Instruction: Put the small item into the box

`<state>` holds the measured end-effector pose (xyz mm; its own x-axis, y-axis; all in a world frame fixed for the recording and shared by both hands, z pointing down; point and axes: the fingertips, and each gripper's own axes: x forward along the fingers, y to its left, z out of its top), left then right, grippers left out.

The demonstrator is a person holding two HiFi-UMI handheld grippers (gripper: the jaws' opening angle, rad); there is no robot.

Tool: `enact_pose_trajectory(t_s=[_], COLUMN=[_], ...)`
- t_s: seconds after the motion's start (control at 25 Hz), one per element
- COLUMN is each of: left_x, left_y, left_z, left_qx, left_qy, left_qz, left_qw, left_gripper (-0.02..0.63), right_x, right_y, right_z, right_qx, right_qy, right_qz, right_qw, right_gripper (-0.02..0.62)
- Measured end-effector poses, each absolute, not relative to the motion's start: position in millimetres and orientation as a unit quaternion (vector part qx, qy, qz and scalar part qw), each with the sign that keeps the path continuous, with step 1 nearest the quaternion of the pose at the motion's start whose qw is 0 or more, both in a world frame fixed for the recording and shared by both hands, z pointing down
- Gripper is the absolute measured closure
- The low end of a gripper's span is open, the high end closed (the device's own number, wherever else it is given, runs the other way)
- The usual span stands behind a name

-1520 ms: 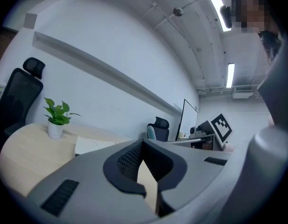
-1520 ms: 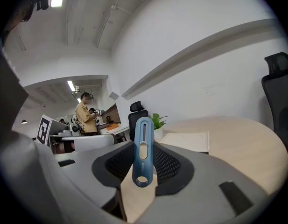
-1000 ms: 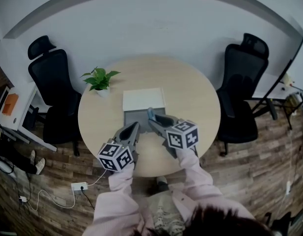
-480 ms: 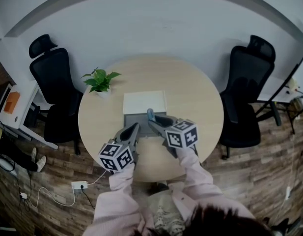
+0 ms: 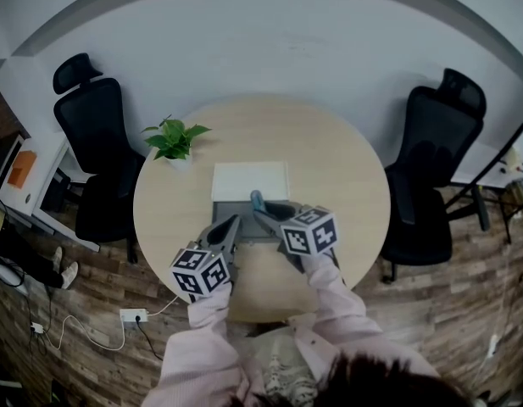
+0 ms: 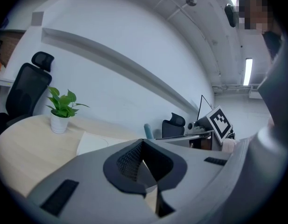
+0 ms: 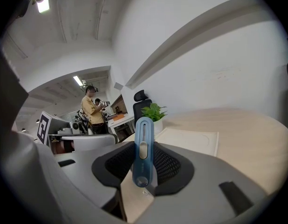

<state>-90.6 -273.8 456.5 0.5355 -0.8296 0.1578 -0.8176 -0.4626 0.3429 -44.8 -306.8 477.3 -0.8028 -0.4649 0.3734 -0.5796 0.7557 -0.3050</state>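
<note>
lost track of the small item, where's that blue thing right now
The blue item stands upright, clamped in the right gripper. In the head view it is near the middle of the round table, at the far edge of the grey box.

Centre frame, a round table [image 5: 329,164] carries a potted plant [image 5: 175,138] at its upper left and an open box [image 5: 249,181]; the right gripper [image 5: 261,214] holds a blue item [image 5: 257,199] over it.

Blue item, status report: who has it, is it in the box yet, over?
Right gripper shut on blue item, upright in jaws. Left gripper shut, empty. Item not yet in open box. Nothing seen in the way.
</note>
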Motion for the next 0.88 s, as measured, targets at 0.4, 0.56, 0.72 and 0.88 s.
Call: enact_pose_trajectory(t_s=[0.4, 0.56, 0.72, 0.88], left_x=[-98.1, -102.0, -108.4, -107.7], left_y=[-286.7, -289.5, -295.5, -299.2], left_z=[481.4, 491.9, 503.1, 513.7], left_qx=[0.843, 0.842, 0.838, 0.84], left_qy=[-0.487, -0.483, -0.478, -0.466], left_qz=[-0.016, -0.008, -0.002, 0.01], left_qw=[0.226, 0.241, 0.261, 0.277], left_gripper=[0.595, 0.595, 0.595, 0.595], right_x=[-58.5, -61.4, -65.8, -68.2], right_y=[-319.7, -325.5, -334.1, -338.9], right_z=[505.1, 514.3, 524.8, 539.6], right_qx=[0.267, 0.268, 0.267, 0.262], right_qy=[-0.92, -0.915, -0.909, -0.902], right_qz=[0.224, 0.234, 0.243, 0.253], right_qw=[0.179, 0.19, 0.206, 0.233], right_gripper=[0.459, 0.46, 0.46, 0.46])
